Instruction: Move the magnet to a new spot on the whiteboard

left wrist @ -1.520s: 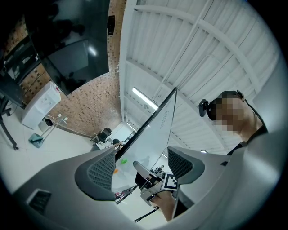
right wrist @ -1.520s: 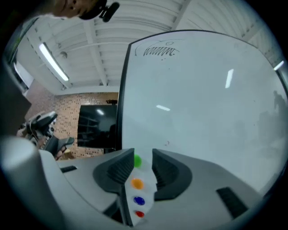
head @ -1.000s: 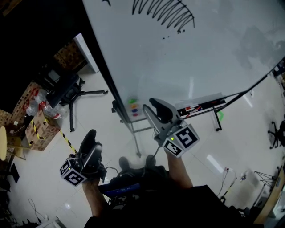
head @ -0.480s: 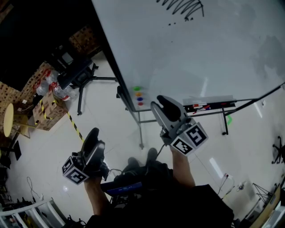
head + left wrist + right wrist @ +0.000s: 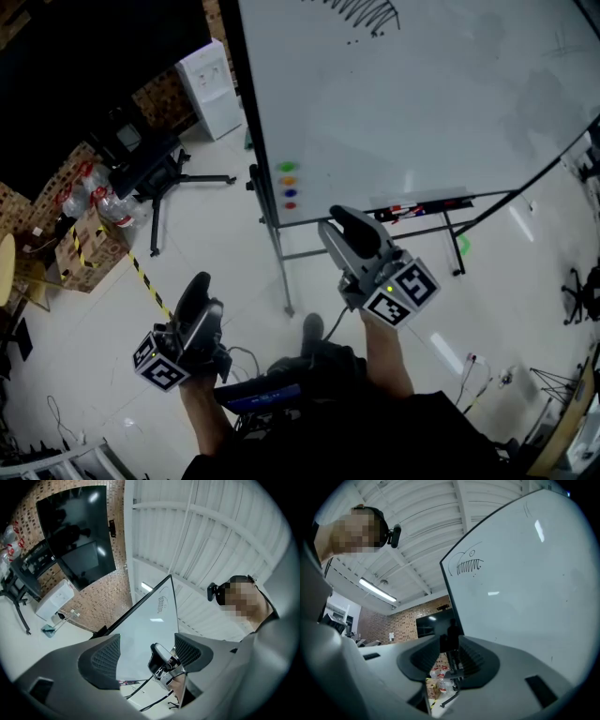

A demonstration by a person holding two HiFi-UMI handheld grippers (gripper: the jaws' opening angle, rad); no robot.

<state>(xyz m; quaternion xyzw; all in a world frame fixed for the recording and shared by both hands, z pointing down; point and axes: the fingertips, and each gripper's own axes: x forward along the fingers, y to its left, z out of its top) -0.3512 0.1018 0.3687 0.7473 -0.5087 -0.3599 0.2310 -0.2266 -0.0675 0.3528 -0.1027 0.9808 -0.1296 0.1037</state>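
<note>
Pale shiny floor spreads under a whiteboard [image 5: 422, 103] on a wheeled stand, with a scribbled drawing near the board's top edge.

Four small magnets [image 5: 289, 186] sit on the whiteboard just inside its lower left corner, stacked in a short column: green on top, then orange, blue and red. The column runs parallel to the whiteboard's left edge. I cannot tell which of the four is meant.

The right hand-held gripper [image 5: 349, 225] is held just below the whiteboard's bottom edge, its length aimed up at the board. The magnets lie a little up and to the left of its tip, near but not touching. Its jaws are parted with nothing between them; only the room beyond shows through the gap.

The left hand-held gripper [image 5: 194, 291] is well apart from the whiteboard, low and off past its left edge. It too is released and empty, and the space between its jaws frames the other gripper and the board behind.

I judge the right one to be the nearer and the likelier to make the pick, needing a short shift leftward along the whiteboard's lower edge.

A tray [image 5: 448, 205] along the whiteboard's bottom edge, right of the magnets, holds a few markers [image 5: 398, 211] lying lengthwise.
</note>
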